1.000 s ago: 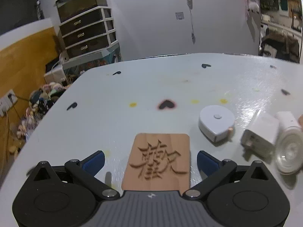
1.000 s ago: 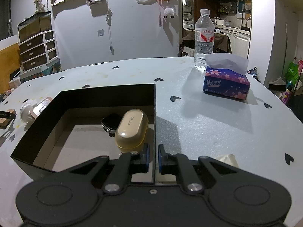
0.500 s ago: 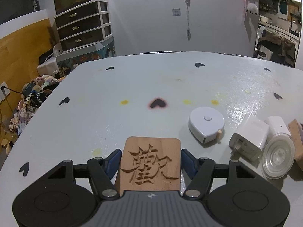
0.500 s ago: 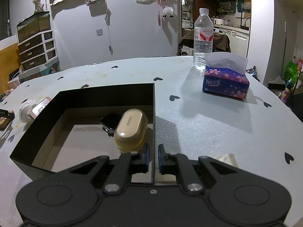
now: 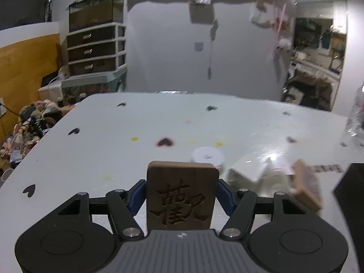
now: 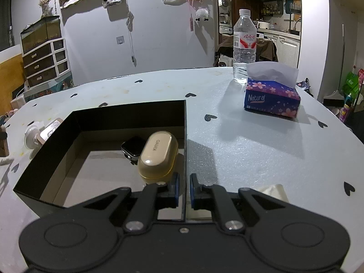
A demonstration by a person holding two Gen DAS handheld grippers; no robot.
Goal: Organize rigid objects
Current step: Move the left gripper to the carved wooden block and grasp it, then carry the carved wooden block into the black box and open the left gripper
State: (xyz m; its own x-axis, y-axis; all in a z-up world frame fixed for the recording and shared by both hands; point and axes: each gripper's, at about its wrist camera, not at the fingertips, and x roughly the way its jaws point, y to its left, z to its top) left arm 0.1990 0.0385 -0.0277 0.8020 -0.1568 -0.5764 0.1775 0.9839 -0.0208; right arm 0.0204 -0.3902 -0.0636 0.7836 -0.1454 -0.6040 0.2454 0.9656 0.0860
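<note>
My left gripper [image 5: 182, 195] is shut on a wooden block [image 5: 182, 195] carved with a Chinese character and holds it tilted up above the table. Behind it lie a white tape measure [image 5: 208, 155], a white charger [image 5: 246, 171] and a wooden-backed item [image 5: 307, 188], all blurred. My right gripper [image 6: 183, 190] is shut on the right wall [image 6: 185, 136] of the black box [image 6: 45, 159]. Inside the box lie a beige earbud case [image 6: 158, 157] and a smartwatch [image 6: 133, 146].
A water bottle [image 6: 244, 45] and a tissue box [image 6: 271, 96] stand at the table's back right. A crumpled tissue [image 6: 273, 192] lies beside my right gripper. Small items [image 6: 39, 133] sit left of the box. The box corner [image 5: 350, 193] shows at the left view's right edge.
My left gripper closed on the wooden block and has lifted it off the table, tilting it up and swinging right. My right gripper has stayed on the box wall.
</note>
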